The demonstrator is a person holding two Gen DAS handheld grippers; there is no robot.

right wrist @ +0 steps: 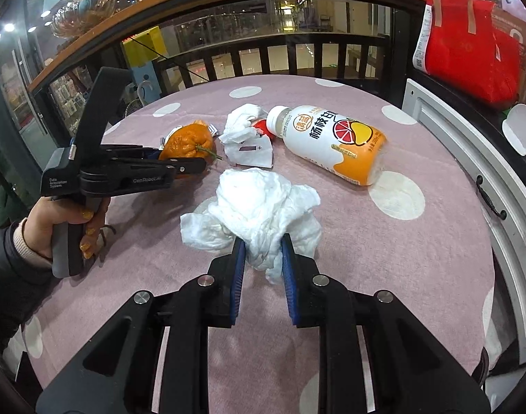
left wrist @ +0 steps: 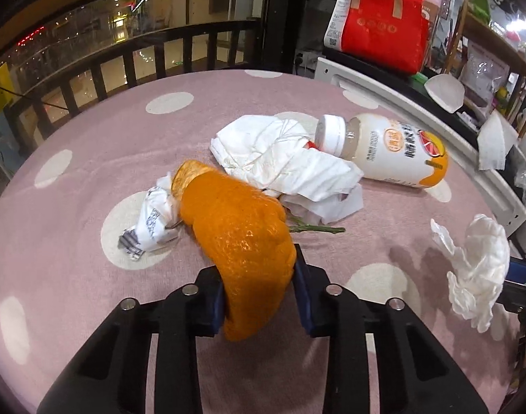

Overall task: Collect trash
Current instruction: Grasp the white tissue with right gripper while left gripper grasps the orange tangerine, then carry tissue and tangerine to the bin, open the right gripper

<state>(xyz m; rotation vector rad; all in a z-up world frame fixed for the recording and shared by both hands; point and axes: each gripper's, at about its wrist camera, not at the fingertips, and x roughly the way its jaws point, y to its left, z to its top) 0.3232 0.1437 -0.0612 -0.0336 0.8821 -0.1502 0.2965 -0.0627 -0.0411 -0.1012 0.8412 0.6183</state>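
Left wrist view shows your left tongs (left wrist: 259,293) clamped on the orange peel (left wrist: 242,241), with the bottle (left wrist: 390,151) lying on the worktop (left wrist: 73,158) at two o'clock. Your right tongs (right wrist: 263,269) pinch the crumpled tissue (right wrist: 263,207) — the other crumpled wrappers (right wrist: 245,138) sit at twelve o'clock, beside the bottle.

Left claw (left wrist: 259,296) clamps orange peel (left wrist: 239,238); bottle (left wrist: 387,150) beyond.
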